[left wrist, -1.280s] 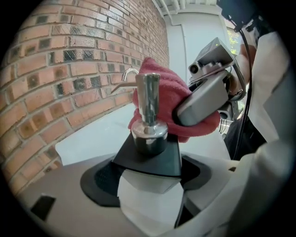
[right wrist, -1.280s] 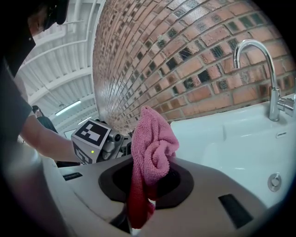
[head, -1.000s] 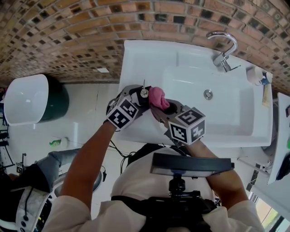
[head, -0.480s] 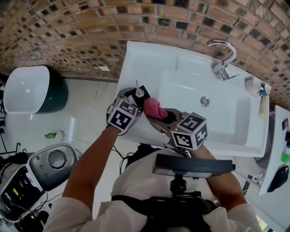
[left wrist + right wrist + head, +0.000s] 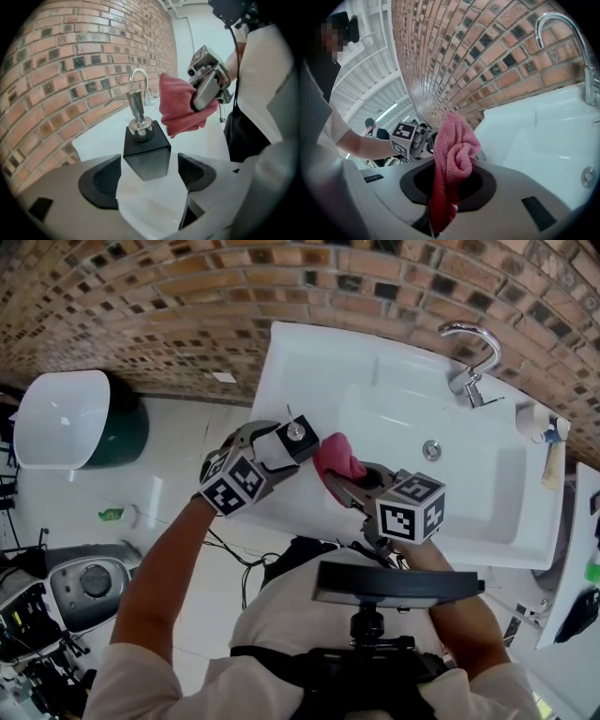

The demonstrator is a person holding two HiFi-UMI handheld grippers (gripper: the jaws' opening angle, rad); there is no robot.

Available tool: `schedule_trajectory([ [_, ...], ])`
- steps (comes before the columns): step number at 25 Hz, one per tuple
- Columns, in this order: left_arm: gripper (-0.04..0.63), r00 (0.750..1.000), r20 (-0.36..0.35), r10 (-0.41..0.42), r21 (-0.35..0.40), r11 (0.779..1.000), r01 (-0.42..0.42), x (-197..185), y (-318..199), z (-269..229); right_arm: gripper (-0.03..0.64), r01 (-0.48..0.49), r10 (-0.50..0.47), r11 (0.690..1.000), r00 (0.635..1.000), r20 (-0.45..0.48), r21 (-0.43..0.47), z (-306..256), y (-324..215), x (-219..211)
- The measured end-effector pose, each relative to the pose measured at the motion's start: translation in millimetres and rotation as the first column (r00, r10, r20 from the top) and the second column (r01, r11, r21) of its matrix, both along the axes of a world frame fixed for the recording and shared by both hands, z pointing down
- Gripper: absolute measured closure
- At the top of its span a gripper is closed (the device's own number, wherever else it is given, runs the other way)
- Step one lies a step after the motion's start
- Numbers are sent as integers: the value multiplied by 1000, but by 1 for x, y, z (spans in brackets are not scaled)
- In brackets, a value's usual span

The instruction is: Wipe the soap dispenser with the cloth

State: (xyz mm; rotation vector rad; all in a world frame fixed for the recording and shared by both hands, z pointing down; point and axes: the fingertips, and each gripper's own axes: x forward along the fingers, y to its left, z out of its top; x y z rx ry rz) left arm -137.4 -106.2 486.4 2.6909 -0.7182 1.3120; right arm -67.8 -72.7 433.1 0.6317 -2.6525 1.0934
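At the near left corner of the white ceramic sink (image 5: 309,362), your left gripper (image 5: 147,176) straddles the square black soap dispenser with a chrome pump (image 5: 146,150). Its jaws are opening, and the pads stand clear of the bottle's sides. Your right gripper (image 5: 447,185) is clamped on the crumpled pink cloth (image 5: 457,145), just right of the dispenser.

Wears a white short-sleeved shirt (image 5: 281,610), black harness (image 5: 281,657) and camera mount (image 5: 394,582) at six o'clock. Carries grey left gripper (image 5: 292,442) and right gripper (image 5: 339,479) with black-and-white marker cubes (image 5: 230,486).
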Motion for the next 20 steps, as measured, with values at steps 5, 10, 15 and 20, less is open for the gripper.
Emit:
schedule_trajectory([
  [5, 187, 992, 64, 107, 26, 994, -108, -34, -11, -3, 517, -67, 67, 997, 998, -7, -31, 12, -5, 1],
  [10, 181, 931, 104, 351, -33, 937, -349, -31, -18, 1, 517, -120, 120, 990, 993, -3, -74, 19, -13, -6],
  [15, 170, 803, 175, 570, -66, 821, -568, -23, -32, 12, 517, -204, 199, 973, 978, -56, -109, 35, -20, -11],
  [20, 161, 710, 137, 691, -96, 723, -684, -7, -35, 18, 517, -274, 266, 954, 961, -79, -118, 43, -27, -26],
])
